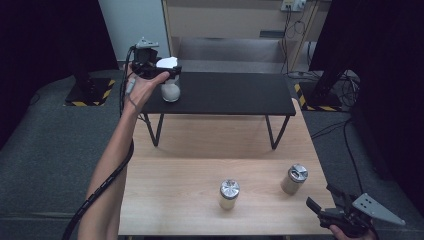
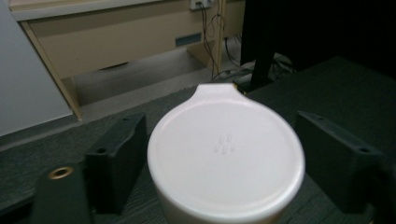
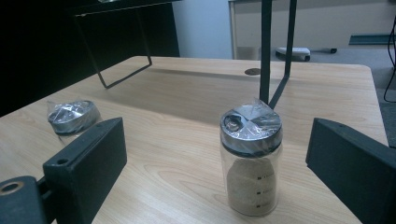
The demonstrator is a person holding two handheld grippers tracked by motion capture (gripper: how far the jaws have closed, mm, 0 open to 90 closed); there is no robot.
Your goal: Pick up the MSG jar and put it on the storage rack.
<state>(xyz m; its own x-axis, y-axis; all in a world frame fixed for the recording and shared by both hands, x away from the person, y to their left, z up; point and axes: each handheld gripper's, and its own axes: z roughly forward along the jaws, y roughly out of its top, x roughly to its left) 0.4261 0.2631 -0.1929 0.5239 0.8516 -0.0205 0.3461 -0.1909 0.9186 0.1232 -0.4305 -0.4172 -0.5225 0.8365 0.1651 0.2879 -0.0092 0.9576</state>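
Jars sit in three spots around the black shelf in the high view: a white-lidded jar stands on the shelf's left end, while a near jar and a right jar stand on the wooden table in front of the shelf, well apart from each other. The left gripper is over the white-lidded jar, held by a hand; the right gripper lies at the table's corner farthest from the shelf's left end, jaws apart. In the left gripper view, the white lid sits between the two jaws, which stand wide with a gap on each side, touching nothing I can see. In the right gripper view, the right jar, foil-capped and part full of tan powder, stands between wide-spread jaws, clear of both, in front of a shelf leg; the near jar shows beyond the left jaw.
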